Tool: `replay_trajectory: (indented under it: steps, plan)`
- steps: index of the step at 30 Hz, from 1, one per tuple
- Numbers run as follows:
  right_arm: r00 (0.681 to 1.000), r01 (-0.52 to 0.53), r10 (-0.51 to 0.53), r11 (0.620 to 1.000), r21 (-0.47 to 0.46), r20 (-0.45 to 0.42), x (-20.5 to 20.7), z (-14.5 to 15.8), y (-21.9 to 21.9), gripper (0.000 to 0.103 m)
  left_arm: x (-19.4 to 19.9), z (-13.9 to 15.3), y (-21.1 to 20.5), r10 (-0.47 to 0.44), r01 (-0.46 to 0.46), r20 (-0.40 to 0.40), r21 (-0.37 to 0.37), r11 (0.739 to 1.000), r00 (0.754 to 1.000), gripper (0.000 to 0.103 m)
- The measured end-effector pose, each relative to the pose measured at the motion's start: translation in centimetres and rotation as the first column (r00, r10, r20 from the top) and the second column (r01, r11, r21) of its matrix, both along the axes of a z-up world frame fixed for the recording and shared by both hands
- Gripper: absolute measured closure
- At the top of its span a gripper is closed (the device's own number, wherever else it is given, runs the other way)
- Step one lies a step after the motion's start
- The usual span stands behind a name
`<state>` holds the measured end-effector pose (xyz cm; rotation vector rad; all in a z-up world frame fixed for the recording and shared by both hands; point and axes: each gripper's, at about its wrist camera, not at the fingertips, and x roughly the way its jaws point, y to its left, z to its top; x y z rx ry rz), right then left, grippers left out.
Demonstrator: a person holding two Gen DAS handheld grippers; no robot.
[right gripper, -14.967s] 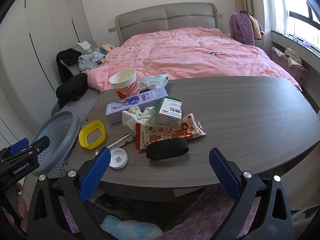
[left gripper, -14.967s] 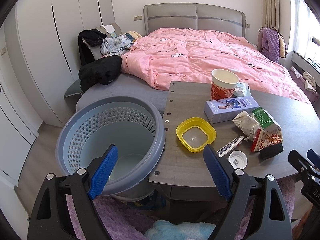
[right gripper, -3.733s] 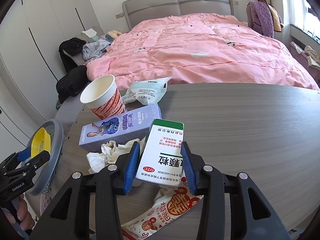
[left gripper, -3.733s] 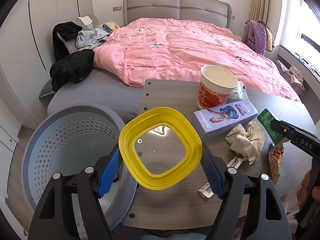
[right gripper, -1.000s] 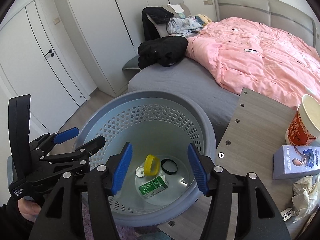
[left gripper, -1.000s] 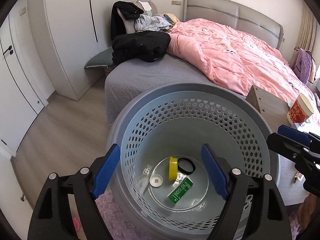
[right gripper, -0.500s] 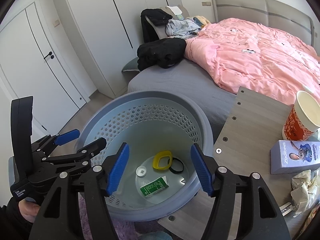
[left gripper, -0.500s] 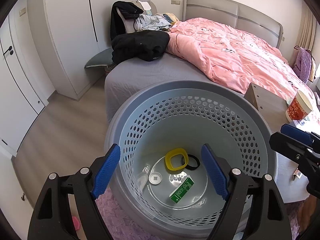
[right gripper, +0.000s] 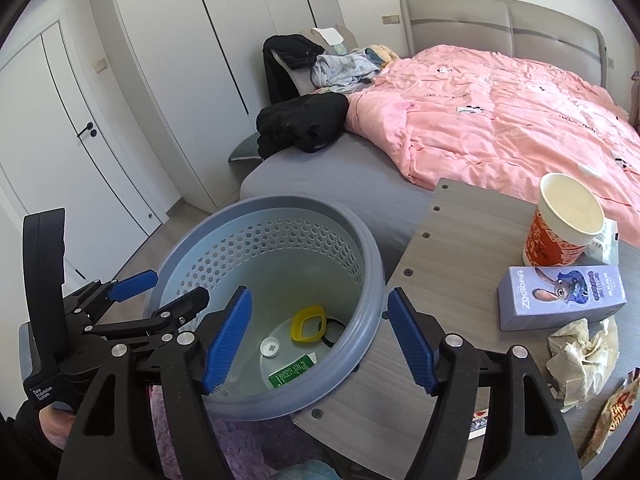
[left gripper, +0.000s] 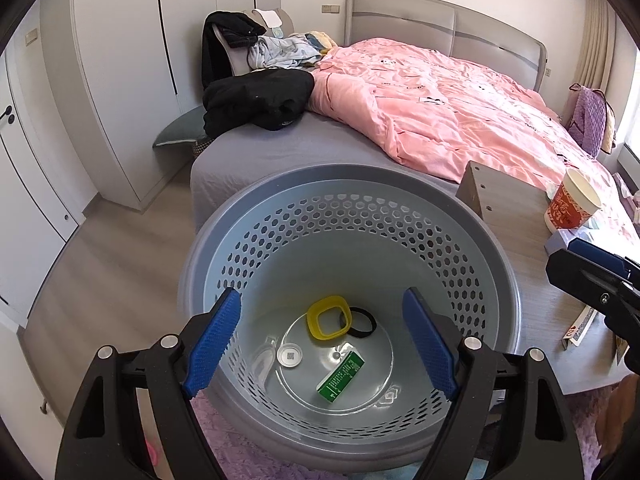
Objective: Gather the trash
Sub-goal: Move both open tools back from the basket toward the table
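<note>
A grey-blue perforated basket (left gripper: 496, 248) (right gripper: 372, 264) stands on the floor beside the table. On its bottom lie a yellow lid (left gripper: 327, 317) (right gripper: 307, 325), a green-and-white carton (left gripper: 341, 371) (right gripper: 291, 373), a white cap (left gripper: 290, 355) (right gripper: 270, 347) and a black band (left gripper: 363, 322). My left gripper (left gripper: 320, 340) hangs open above the basket, nothing between its blue pads. My right gripper (right gripper: 318, 340) is over the basket's rim by the table edge, its jaws opening and empty. On the table stand a paper cup (right gripper: 564, 220), a purple box (right gripper: 560, 296) and crumpled paper (right gripper: 584, 356).
The grey table (right gripper: 460, 248) adjoins the basket on the right, with a red snack wrapper (right gripper: 618, 412) at its near edge. A bed with a pink quilt (left gripper: 460, 120) and black clothes (left gripper: 256, 100) lies behind. White wardrobes line the left wall. A purple rug (left gripper: 224, 440) covers the floor below.
The yellow lid tipped from standing on edge to lying flat in the basket. My right gripper's jaws spread wider and drifted toward the table; the left pulled back slightly.
</note>
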<state>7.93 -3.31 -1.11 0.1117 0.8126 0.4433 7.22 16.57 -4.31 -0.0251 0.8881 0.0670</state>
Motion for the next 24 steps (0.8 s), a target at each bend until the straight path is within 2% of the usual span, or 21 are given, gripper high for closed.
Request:
replay_trajectory:
  steps: [13, 24]
  plan:
    - [0.993, 0.116, -0.116, 0.993, 0.006, 0.03, -3.3, 0.8, -5.1, 0.03, -1.6, 0.9, -4.4, -0.103, 0.104, 0.018, -0.012, 0.995, 0.994, 0.024]
    - [0.971, 0.23, -0.231, 0.973, 0.022, 0.055, -7.0, 1.4, -10.7, 0.027, -3.3, 2.0, -8.9, -0.194, 0.195, 0.038, -0.005, 0.981, 0.98, 0.024]
